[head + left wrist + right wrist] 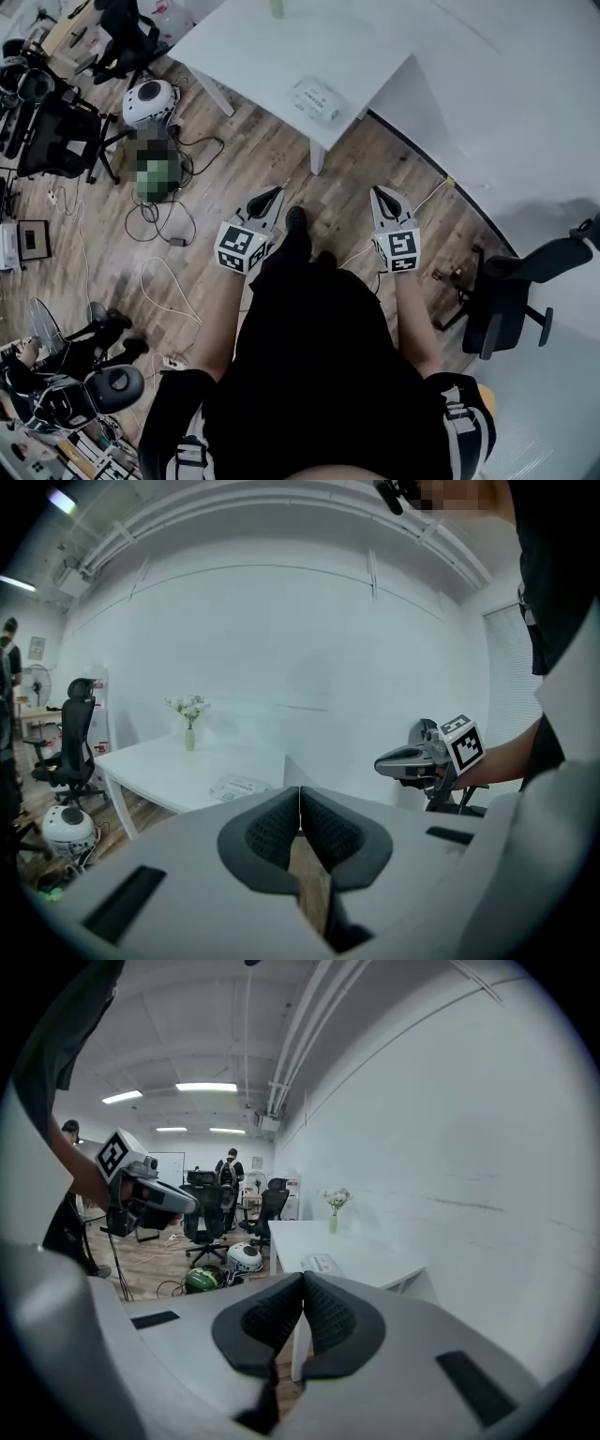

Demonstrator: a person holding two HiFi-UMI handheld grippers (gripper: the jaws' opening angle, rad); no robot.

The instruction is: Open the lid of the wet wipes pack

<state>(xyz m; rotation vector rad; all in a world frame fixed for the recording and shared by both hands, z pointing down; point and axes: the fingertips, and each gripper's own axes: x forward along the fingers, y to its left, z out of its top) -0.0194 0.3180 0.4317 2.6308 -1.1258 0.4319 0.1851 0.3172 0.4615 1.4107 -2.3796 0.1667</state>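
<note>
Head view: the flat white rectangular wet wipes pack [316, 99] lies near the front edge of the white desk [253, 47]. It is well apart from my left gripper [271, 194] and right gripper [382, 192], both held over the wooden floor [246, 161].

Left gripper view: jaws pressed together, nothing between them.

Right gripper view: likewise closed and empty.

Assessment: nothing done; the approach and the lid opening both remain.

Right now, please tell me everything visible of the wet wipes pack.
The wet wipes pack is a flat, whitish rectangle with faint green print. It lies on the white table near the corner closest to the person, touching only the tabletop. Its lid is too small to judge. The left gripper and right gripper are both away from it.
</note>
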